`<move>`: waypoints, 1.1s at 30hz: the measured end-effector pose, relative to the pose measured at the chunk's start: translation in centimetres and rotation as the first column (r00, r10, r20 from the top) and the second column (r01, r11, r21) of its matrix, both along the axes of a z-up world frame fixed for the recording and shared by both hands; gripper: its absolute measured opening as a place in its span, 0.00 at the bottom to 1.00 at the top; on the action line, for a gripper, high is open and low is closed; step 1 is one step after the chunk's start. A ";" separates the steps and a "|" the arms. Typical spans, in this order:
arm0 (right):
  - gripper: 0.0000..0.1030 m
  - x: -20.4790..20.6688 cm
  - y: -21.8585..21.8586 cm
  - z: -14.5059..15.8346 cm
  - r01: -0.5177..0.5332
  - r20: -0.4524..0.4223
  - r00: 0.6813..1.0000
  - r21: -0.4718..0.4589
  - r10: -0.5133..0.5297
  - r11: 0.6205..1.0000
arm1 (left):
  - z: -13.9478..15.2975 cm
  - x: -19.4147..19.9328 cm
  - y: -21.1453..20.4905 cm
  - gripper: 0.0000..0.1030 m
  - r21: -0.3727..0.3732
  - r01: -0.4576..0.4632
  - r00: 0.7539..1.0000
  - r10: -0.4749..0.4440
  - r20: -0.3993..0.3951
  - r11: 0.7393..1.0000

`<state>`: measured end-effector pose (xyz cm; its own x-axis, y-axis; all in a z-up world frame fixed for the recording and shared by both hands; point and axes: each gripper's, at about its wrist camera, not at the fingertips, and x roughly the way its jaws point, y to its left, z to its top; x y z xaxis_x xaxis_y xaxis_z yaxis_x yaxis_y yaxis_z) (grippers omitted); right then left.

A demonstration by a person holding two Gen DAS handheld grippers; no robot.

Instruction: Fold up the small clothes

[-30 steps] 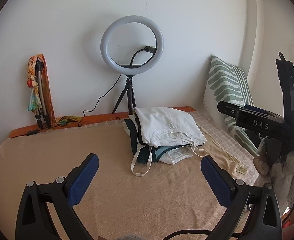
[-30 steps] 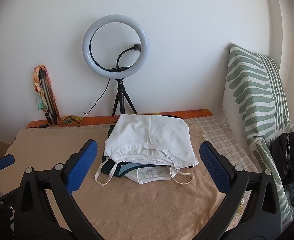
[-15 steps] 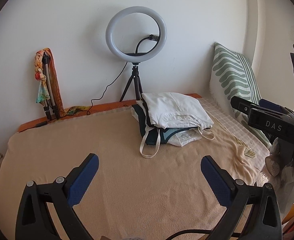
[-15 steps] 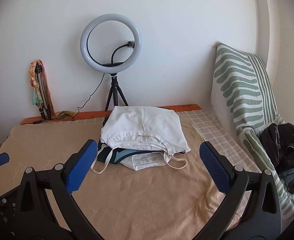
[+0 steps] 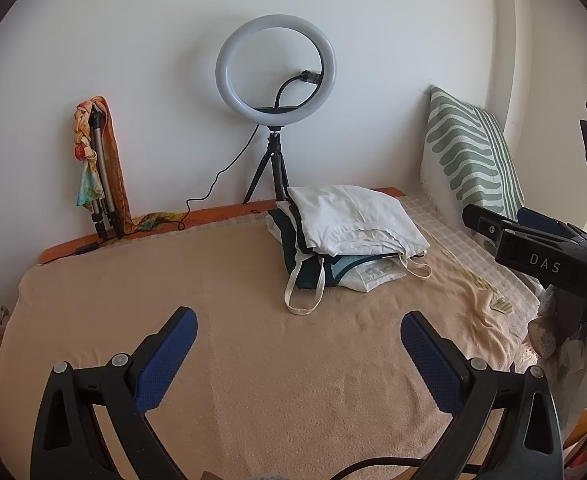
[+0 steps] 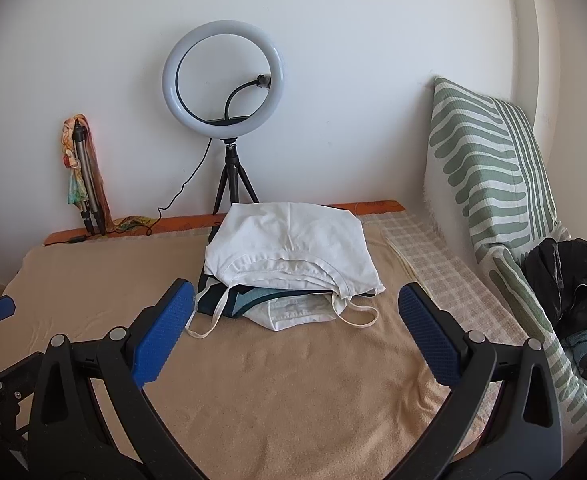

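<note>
My left claw (image 5: 298, 344) hangs wide open over the bare tan blanket (image 5: 253, 360), its blue pads far apart and holding nothing. My right claw (image 6: 295, 320) is spread just as wide and is likewise empty; its tips sit just short of the pile.

The pile (image 6: 289, 268) of folded clothes is my landmark. It lies on the blanket toward the wall, a white top (image 6: 293, 240) uppermost with its neckline facing me. Under the top are dark teal and pale blue layers, and a white piece (image 6: 297, 312) juts out at the near edge. Thin white straps (image 6: 357, 316) trail from the pile onto the blanket on both sides; from the left view one strap (image 5: 303, 292) loops out toward me.

Right behind the pile stands a ring light (image 6: 223, 76) on a small black tripod, its cable dropping down the wall. Far left of the pile, a folded tripod (image 6: 85, 176) wrapped in coloured cloth leans against the wall. Right of the pile, a checked cloth (image 6: 433, 264) covers the bed edge, and beyond it a green striped cushion (image 6: 489, 168) is propped upright. A heap of dark clothes (image 6: 569, 276) lies against the cushion's near end.
</note>
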<state>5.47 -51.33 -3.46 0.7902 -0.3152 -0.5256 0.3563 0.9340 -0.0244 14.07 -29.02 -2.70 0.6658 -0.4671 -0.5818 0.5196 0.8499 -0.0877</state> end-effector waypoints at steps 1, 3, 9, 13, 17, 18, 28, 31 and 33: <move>1.00 0.0 0.0 0.0 -0.001 0.000 1.000 -0.001 0.001 1.000 | 0.0 0.0 0.0 1.00 0.000 0.000 1.000 0.000 0.000 1.000; 1.00 0.0 0.0 0.0 -0.003 0.001 1.000 -0.002 0.003 1.000 | 0.0 0.0 0.1 1.00 0.000 -0.003 1.000 0.003 0.005 1.000; 1.00 0.3 0.2 0.1 -0.013 0.001 1.000 -0.009 0.013 1.000 | 0.0 0.2 0.2 1.00 -0.002 -0.007 1.000 0.007 0.001 1.000; 1.00 0.5 0.4 0.2 -0.021 0.002 1.000 -0.001 0.021 1.000 | 0.1 0.2 0.4 1.00 -0.008 -0.011 1.000 0.011 0.002 1.000; 1.00 0.6 0.5 0.2 -0.025 0.000 1.000 -0.006 0.025 1.000 | 0.2 0.3 0.4 1.00 -0.005 -0.009 1.000 0.009 0.004 1.000; 1.00 0.7 0.5 0.2 -0.027 0.001 1.000 -0.007 0.027 1.000 | 0.2 0.3 0.4 1.00 -0.006 -0.010 1.000 0.010 0.004 1.000; 1.00 0.8 0.6 0.2 -0.033 -0.003 0.999 -0.007 0.033 0.999 | 0.4 0.4 0.6 1.00 -0.006 -0.008 1.000 0.008 0.007 1.000; 1.00 0.8 0.6 0.2 -0.033 -0.003 0.999 -0.005 0.033 0.999 | 0.4 0.4 0.6 1.00 -0.007 -0.003 1.000 0.003 0.002 1.000; 1.00 0.8 0.6 0.1 -0.032 -0.002 0.999 -0.005 0.032 0.999 | 0.5 0.5 0.6 1.00 -0.004 -0.003 1.000 0.003 0.002 1.000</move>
<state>6.31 -50.69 -3.32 0.7989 -0.2921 -0.5258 0.3260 0.9449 -0.0297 14.56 -28.45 -2.24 0.6685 -0.4674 -0.5785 0.5169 0.8513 -0.0905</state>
